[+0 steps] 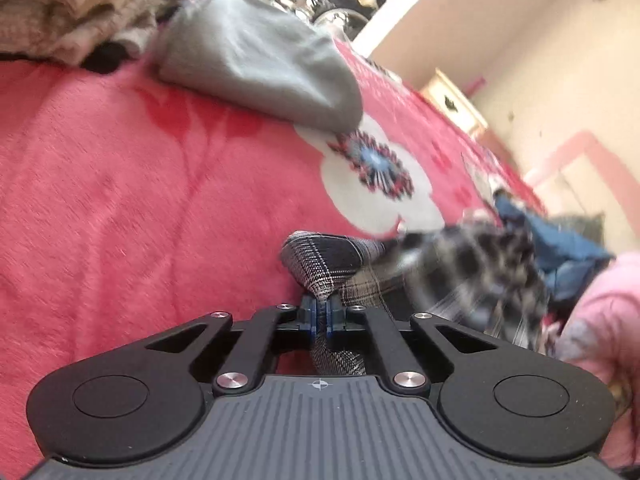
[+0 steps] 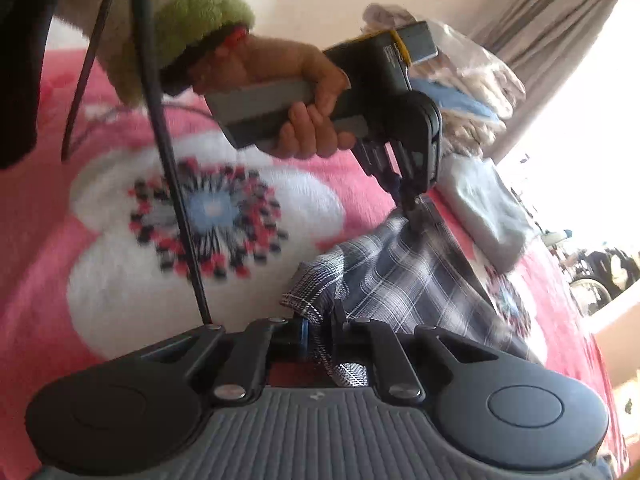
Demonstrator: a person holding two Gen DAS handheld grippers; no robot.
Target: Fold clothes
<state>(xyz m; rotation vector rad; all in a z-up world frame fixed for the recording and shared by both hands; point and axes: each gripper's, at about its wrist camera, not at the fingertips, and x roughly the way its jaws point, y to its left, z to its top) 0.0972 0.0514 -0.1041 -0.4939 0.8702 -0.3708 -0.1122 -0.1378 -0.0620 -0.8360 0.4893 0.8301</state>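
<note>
The left tool (image 1: 323, 314) has its blue pads pressed together on a fold of the plaid garment (image 1: 332, 268), with a strip of the grey checked cloth running back between the jaws toward the camera. From that pinch the cloth stretches to the right across the bed, where it turns to a blur of dark and light checks beside a crumpled blue garment (image 1: 568, 244) and a pink sleeve (image 1: 600, 312) at the frame's edge. The right tool (image 2: 323, 330) likewise pinches a hemmed corner of the same plaid garment (image 2: 400, 276), cloth bunched between its nearly closed jaws. In the right wrist view the fabric runs taut up and away to the left tool (image 2: 414, 204), which grips the far edge from above; a hand (image 2: 304, 120) wraps that tool's grey handle, its wrist in a green fleecy cuff (image 2: 200, 16), and a dark cable (image 2: 168, 160) hangs across the view. Everything lies on a pink blanket (image 1: 120, 180) printed with a big white flower with a blue centre (image 1: 376, 164). Farther back sits a folded grey garment (image 1: 256, 56), and behind it a pile of pale knitted clothes (image 1: 80, 4). A bright window and a curtain (image 2: 556, 12) close off the far side.
</note>
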